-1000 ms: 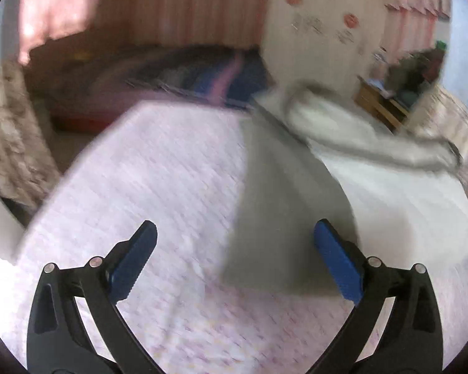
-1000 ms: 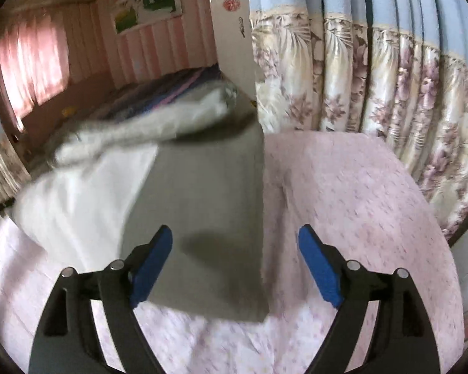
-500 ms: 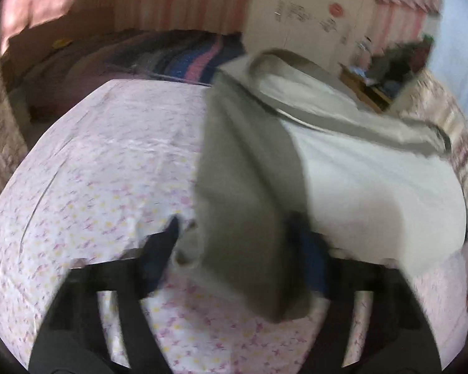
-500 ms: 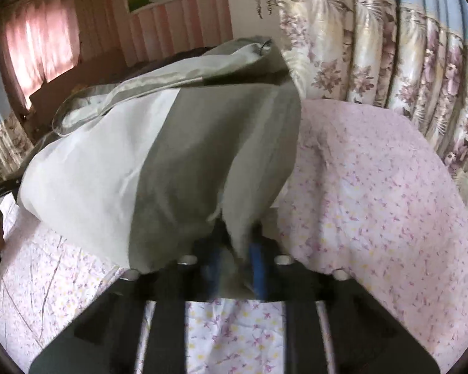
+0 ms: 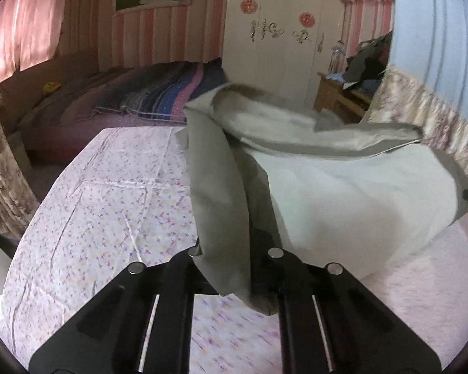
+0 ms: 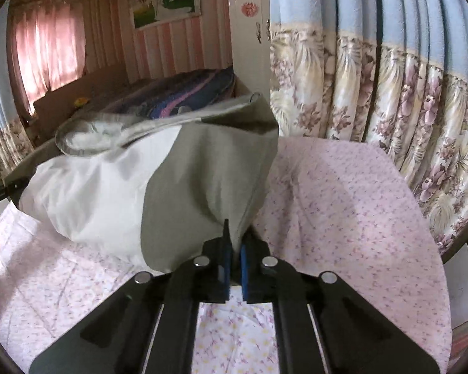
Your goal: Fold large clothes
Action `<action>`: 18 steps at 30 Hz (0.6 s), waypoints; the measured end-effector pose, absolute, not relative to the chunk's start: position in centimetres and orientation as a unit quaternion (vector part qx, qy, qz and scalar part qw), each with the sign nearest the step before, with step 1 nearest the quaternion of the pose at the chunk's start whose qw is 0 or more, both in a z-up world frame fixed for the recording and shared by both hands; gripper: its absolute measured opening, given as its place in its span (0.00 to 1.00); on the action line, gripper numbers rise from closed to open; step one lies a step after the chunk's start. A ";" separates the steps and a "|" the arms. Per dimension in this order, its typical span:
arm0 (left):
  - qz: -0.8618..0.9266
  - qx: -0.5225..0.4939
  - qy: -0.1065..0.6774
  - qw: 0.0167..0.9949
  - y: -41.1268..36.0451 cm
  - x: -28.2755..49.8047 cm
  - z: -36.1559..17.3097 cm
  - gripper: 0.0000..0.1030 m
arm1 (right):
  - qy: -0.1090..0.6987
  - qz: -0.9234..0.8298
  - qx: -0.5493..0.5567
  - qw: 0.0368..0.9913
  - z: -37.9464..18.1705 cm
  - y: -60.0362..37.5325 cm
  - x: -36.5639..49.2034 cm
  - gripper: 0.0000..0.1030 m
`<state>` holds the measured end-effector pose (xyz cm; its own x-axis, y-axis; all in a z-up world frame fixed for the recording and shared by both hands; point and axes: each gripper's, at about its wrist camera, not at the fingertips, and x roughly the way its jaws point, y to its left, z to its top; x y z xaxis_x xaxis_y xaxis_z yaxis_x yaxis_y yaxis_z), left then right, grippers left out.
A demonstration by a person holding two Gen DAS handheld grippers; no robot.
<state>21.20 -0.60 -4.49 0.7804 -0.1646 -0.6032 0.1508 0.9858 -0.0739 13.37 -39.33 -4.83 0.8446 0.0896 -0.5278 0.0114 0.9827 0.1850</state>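
Note:
A large garment in olive-grey and white (image 5: pixel 343 193) hangs lifted above the floral sheet (image 5: pixel 109 218). My left gripper (image 5: pixel 231 258) is shut on its grey left edge, and the cloth drapes over the jaws and hides the pads. My right gripper (image 6: pixel 234 261) is shut on the grey right edge of the garment (image 6: pixel 202 187), with the blue pads (image 6: pixel 224 268) pinching the cloth. The garment is stretched between the two grippers, sagging in the middle.
The floral-sheeted surface (image 6: pixel 343 218) lies below. A bed with a striped blanket (image 5: pixel 159 96) stands behind it. A white wardrobe (image 5: pixel 274 50) and a wooden stand (image 5: pixel 343 99) are at the back. Flowered curtains (image 6: pixel 390 109) hang close on the right.
Both grippers were open above the flat garment a second ago. They have closed on its two edges and lifted it off the sheet.

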 end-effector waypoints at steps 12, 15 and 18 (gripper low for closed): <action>-0.085 -0.042 0.320 0.942 0.6 12.6 -4.2 0.22 | 0.266 0.043 0.098 0.958 -4.8 -39.4 6.6 0.04; -0.028 0.007 0.321 0.947 0.7 11.6 -5.2 0.61 | 0.277 0.005 0.075 0.958 -5.8 -38.4 6.1 0.15; 0.004 -0.002 0.301 0.954 2.2 10.7 -3.8 0.75 | 0.272 -0.002 0.055 0.961 -5.1 -37.9 5.4 0.38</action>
